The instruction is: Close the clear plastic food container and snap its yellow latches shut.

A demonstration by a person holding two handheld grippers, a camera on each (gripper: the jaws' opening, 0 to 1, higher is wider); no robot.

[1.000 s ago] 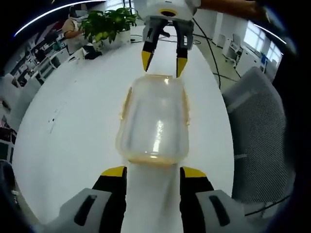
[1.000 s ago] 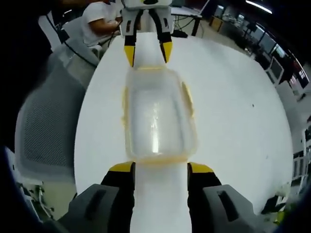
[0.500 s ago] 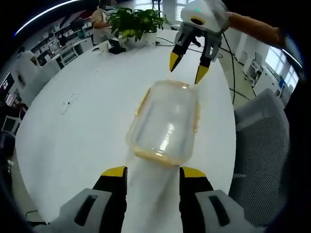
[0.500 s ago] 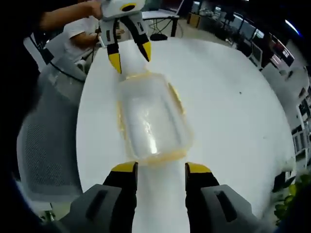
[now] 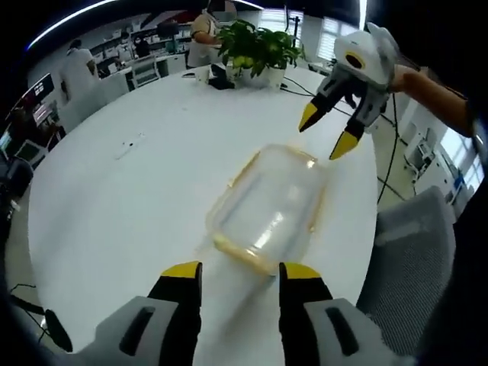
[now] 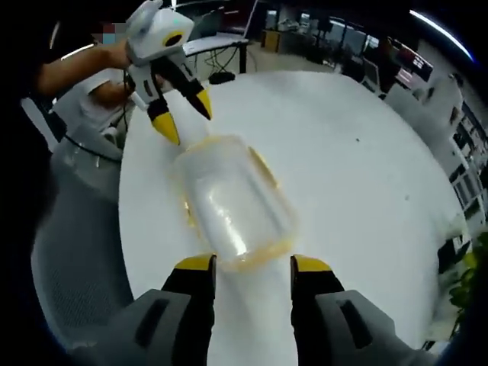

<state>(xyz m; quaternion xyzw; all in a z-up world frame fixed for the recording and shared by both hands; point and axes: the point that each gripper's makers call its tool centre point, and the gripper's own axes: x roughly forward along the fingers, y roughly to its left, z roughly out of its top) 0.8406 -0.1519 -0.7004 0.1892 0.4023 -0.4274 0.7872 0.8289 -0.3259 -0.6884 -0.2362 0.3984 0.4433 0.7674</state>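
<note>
- Clear plastic container (image 5: 268,207) lies on the white bench (image 5: 137,206); one potted plant (image 5: 259,47) stands beyond it.
- Left tool (image 5: 232,271) and right tool (image 6: 252,263) both gape wide, gripping nothing, flanking that one container.

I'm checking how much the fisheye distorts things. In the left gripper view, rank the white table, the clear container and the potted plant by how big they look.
1. White table, by far the largest.
2. Clear container, sitting on it.
3. Potted plant, at the far edge.

The plant looks smaller than the container, but it is much farther from the camera, so its true size is unsure.
</note>
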